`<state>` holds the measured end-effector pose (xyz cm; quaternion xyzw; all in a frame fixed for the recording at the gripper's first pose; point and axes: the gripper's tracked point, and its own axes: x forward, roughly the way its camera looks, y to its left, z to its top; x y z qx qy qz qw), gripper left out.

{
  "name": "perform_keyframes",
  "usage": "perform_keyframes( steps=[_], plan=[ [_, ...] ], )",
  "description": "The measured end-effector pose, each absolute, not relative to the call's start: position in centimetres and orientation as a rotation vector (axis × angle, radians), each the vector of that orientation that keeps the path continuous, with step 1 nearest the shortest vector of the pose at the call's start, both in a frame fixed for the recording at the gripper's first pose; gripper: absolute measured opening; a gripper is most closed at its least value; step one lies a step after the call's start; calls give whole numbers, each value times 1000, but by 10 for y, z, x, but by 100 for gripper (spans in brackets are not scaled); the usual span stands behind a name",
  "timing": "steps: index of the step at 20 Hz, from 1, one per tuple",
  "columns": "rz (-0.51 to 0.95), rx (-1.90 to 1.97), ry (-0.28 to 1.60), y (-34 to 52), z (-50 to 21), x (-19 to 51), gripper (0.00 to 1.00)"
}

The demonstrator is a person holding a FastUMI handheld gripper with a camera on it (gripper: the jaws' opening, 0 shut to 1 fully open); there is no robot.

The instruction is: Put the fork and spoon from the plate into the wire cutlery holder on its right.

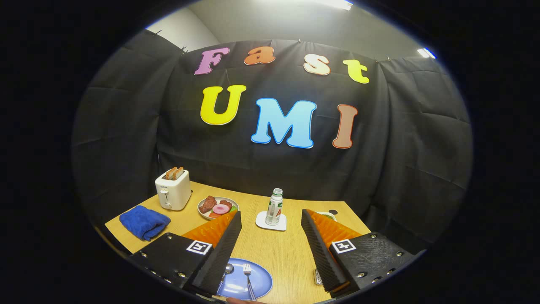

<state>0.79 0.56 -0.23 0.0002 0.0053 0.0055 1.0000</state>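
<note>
The claw [271,236] hung open above the near edge of the table [278,253], its two fingers spread wide and holding nothing. Down between them, close to that near edge, lay the blue plate [257,287], with the spoon [228,269] and the fork [248,272] side by side on it, bowl and tines pointing toward the far edge. Both were untouched, so the task had not really begun. The wire holder [317,276] peeked out as a sliver of metal just behind the right finger, right of the plate; most of it was hidden.

Further back stood a bottle [275,207] on a white coaster [271,223], a plate of food [217,207], a toaster [172,190] with bread in it near the far left corner, and a blue cloth [144,221] at the left edge.

The risk looked plain enough: the spoon and fork lay so near each other that closing on one could nudge or drag the other, or catch both together. Flat, thin handles on a smooth plate might also slip out of the pads. With the holder largely hidden, a drop could miss its rim or tip it over.
</note>
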Motion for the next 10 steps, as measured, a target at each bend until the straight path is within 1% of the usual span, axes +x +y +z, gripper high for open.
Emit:
perform_keyframes(
  steps=[5, 10],
  plan=[
    [12, -3, 24, 6, -9, 10, 88],
    [30, -27, 117, 11, -37, 18, 88]
  ],
)
